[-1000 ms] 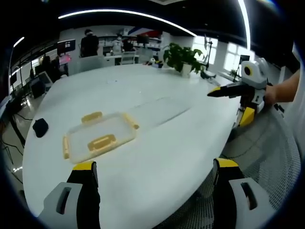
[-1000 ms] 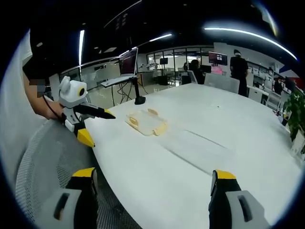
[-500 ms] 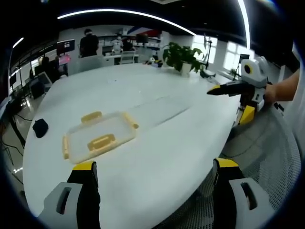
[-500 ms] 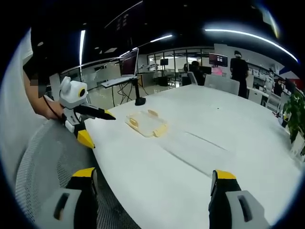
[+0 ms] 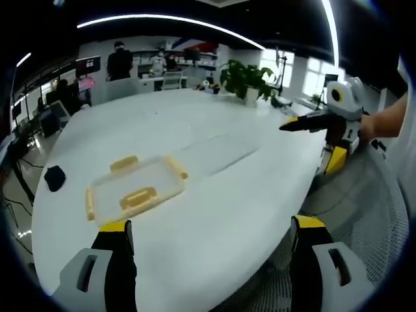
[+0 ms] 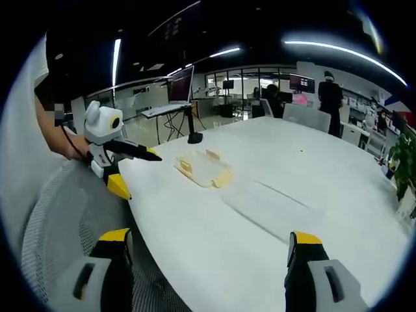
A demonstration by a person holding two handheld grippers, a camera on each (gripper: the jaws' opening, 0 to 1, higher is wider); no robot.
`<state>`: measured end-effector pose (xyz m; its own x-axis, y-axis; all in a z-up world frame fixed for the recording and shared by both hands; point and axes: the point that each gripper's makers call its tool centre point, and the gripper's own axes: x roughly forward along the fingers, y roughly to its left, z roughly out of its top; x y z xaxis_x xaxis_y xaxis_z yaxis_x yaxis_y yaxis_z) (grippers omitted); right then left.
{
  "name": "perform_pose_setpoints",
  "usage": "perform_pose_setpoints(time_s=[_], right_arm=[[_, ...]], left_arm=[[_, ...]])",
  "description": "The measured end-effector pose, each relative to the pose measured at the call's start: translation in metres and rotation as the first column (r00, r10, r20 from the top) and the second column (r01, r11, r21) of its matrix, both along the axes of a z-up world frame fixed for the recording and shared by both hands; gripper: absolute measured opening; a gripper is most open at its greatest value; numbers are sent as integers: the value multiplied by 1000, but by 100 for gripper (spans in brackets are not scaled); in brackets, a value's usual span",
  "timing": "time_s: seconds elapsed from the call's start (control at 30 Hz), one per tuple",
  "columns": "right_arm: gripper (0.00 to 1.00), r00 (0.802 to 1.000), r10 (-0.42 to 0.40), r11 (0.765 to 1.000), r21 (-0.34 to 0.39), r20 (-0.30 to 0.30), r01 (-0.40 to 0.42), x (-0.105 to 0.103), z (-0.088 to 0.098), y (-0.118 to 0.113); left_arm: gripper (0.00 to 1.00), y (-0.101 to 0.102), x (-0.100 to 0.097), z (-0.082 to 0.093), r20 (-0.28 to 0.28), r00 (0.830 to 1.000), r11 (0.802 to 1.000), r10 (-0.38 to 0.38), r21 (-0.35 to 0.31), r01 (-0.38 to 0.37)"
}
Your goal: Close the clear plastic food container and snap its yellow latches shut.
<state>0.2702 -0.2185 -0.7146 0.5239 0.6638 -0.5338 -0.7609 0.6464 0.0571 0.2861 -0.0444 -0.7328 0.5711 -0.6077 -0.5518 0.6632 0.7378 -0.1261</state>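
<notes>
1. Left hand-held gripper is spread wide with nothing between its yellow-tipped jaws, hanging over the near edge of the big white oval table.
2. Right hand-held gripper is likewise gaping and empty, low over the table's edge on its own side. In the left gripper view I can see it from outside, held in my hand off the table's far right edge.
3. The clear plastic food container with yellow latches lies flat on the table, ahead and to the left of my left jaws, well apart from them. In the right gripper view it sits farther off, just beyond where my left hand-held gripper pokes in from the left.
4. Its lid looks to be lying on top already, and the yellow latches stick out around the rim, so I judge them not yet snapped down (too small in these views to be certain).
5. Step in hand, as I read it: the approach. Neither hand-held gripper touches the container.
6. Next move calls for bringing the left one forward and down to the nearest long-side latch, with the right coming across to steady the opposite side.
7. The lid needs to be squared on the rim first, then each latch pressed down against the wall; a light container on a slick table may skate away if I push from one side alone.
8. A small dark object lies near the table's left edge, and a potted green plant stands at the far end; both are out of my path.
</notes>
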Motion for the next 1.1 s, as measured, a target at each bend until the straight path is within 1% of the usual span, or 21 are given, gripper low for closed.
perform_pose_setpoints(time_s=[0.07,0.13,0.23,0.27,0.33,0.4,0.5,0.6,0.8,1.1], right_arm=[[99,1000,14,1000,-17,-5,-14,-2,-1,2],[99,999,32,999,-37,17,-31,-1,0,4],[99,999,37,998,-46,16,-36,2,2,6],[96,999,40,998,-48,6,-40,2,3,7],[92,999,48,997,-59,6,-48,4,5,9],[91,998,65,996,-68,18,-64,6,8,12],[88,997,76,994,-83,14,-74,9,8,14],[90,997,80,993,-87,17,-78,13,9,19],[90,996,90,992,-91,17,-88,15,10,28],[88,995,102,990,-104,16,-100,22,12,35]], left_arm=[[99,0,1,2,3,1000,1000,0,-5,0],[98,0,1,1,-1,1000,1000,-9,-6,9],[96,2,-1,0,-17,999,999,-33,4,33],[96,3,0,0,-14,999,999,-39,8,39],[95,6,1,2,-8,998,998,-54,13,54],[94,9,3,4,2,998,998,-65,18,65],[94,12,7,6,11,997,996,-81,27,81],[93,14,11,8,19,995,995,-95,35,95],[92,18,15,7,19,993,992,-115,52,114],[91,23,23,7,27,991,989,-134,65,132]])
